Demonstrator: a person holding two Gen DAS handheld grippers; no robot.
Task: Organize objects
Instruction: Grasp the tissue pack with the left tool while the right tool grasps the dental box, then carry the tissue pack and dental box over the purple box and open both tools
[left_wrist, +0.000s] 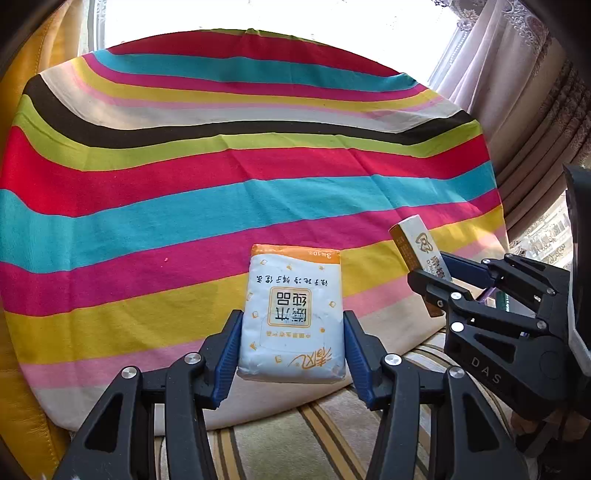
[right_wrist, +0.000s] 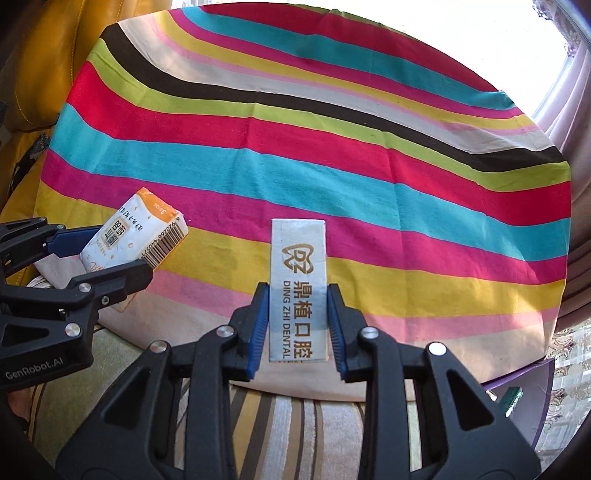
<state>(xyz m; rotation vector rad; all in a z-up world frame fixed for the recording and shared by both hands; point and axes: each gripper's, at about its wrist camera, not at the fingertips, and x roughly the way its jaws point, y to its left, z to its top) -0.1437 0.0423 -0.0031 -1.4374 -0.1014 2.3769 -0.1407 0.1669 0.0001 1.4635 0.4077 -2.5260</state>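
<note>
Already both tools are loaded: the left gripper (left_wrist: 291, 343) is clamped on the tissue pack (left_wrist: 293, 314), its blue pads pressing the pack's two long sides, and the right gripper (right_wrist: 297, 325) is pinched on the dental box (right_wrist: 298, 288) — a narrow carton whose long axis runs straight out along the fingers. Both items hang just above the near edge of the striped cloth (left_wrist: 221, 206), the tissue pack to the left of the box and a little apart from it (neither looks to be resting on the fabric, though I can't be sure). The open cloth lies ahead of both grippers, so setting down likely means reaching forward — about equally far for each.
</note>
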